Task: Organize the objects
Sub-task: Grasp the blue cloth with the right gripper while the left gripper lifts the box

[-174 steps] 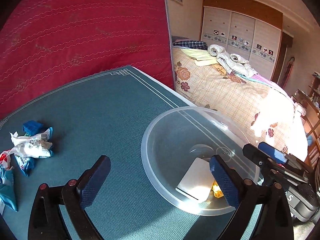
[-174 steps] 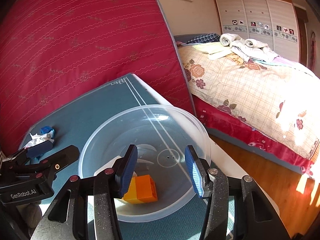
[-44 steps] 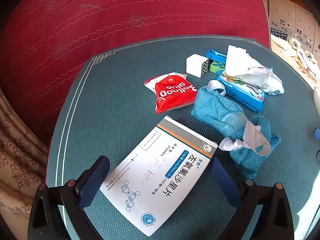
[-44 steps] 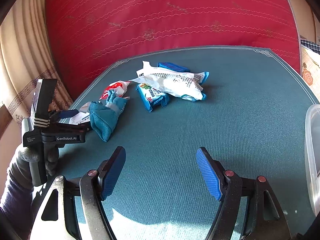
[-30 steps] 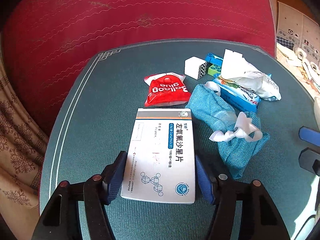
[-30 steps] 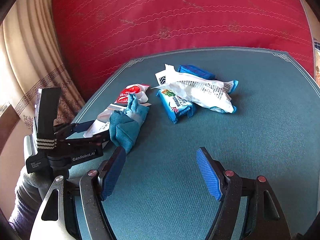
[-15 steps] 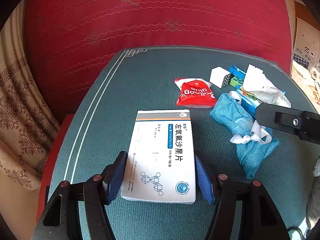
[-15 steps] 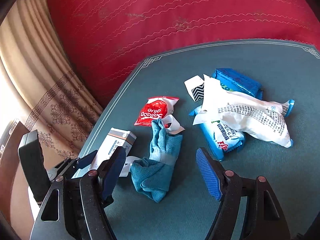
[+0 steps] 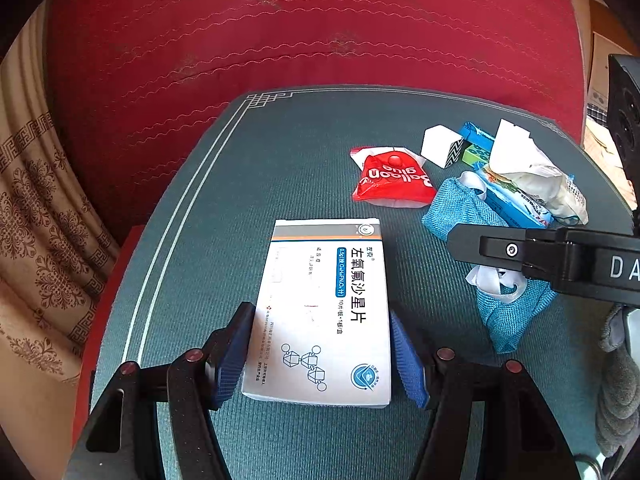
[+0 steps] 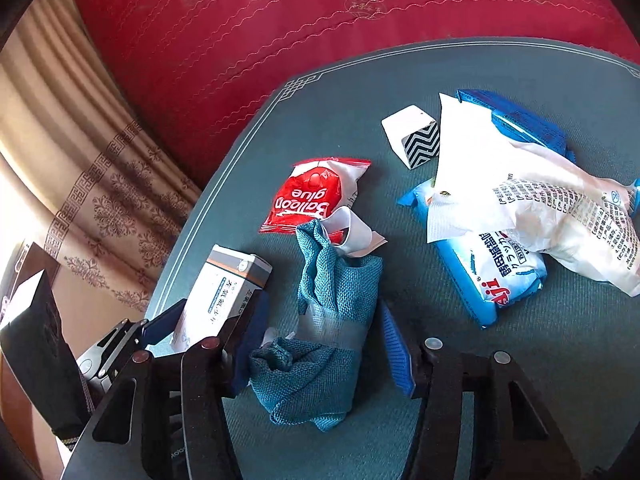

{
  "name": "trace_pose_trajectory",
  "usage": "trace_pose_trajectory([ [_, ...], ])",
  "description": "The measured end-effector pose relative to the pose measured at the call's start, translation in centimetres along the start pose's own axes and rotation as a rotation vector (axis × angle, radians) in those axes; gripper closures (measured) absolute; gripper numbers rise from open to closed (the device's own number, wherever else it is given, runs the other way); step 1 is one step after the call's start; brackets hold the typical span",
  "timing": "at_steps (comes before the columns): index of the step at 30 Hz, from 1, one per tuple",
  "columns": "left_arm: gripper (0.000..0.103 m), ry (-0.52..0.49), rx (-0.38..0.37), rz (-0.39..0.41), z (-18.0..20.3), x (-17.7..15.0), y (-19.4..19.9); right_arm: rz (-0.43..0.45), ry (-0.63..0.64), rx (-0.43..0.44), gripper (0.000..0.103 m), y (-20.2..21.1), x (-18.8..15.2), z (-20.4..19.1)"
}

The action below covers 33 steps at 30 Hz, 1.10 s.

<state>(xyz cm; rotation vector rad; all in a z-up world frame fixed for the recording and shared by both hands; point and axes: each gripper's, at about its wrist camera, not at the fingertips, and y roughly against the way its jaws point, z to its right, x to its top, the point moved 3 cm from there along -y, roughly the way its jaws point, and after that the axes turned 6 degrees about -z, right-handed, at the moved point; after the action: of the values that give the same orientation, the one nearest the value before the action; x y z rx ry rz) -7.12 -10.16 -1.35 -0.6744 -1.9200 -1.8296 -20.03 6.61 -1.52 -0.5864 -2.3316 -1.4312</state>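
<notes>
Medicine box (image 9: 326, 312), white card with an orange-and-grey band at its far end and blue print, lies flat on the near left part of the table; left gripper (image 9: 320, 356) has its blue ribbed pads pressed against the box's two long sides, fingers narrowed to its width and holding it. Beside it to the right, the teal cloth (image 10: 332, 320), coarse woven, crumpled, with a white ribbon tag, sits between the right gripper's (image 10: 318, 348) fingers; those stand half-spread, the left pad touching the cloth, the right pad just clear of it, so no firm grip shows. The table (image 9: 280, 152) carries a dull green, fine-ribbed covering with a double pale border line and a fret motif at the corner. Further out: a glossy red foil sachet (image 10: 316, 196) printed "Balloon glue", touching the cloth's far end; a small white cube (image 10: 412, 140) with a black zigzag face; a blue tissue pack (image 10: 488, 280) under a crinkled white plastic wrapper (image 10: 540, 204); a darker blue packet (image 10: 520, 120) behind that. Beyond the table edge rises a red quilted mattress (image 9: 320, 28) with wavy stitching, and to the left a beige curtain (image 10: 80, 152) with a brown key-pattern trim. Strong sun, hard shadows.
</notes>
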Motion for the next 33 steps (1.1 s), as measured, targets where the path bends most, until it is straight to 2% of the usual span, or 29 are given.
trace_pose_trajectory([
  [6,0.035,-0.01,0.007,0.003,0.2,-0.1,-0.1,0.013,0.022,-0.004,0.061,1.3,-0.9,0.0],
  [17,0.035,-0.029,0.012,0.025,0.7,0.0,0.3,0.087,0.029,-0.021,0.062,5.6,-3.3,0.6],
  [33,0.035,-0.033,-0.072,0.023,3.6,-0.8,1.6,0.174,-0.09,-0.083,0.062,12.5,-7.4,5.6],
])
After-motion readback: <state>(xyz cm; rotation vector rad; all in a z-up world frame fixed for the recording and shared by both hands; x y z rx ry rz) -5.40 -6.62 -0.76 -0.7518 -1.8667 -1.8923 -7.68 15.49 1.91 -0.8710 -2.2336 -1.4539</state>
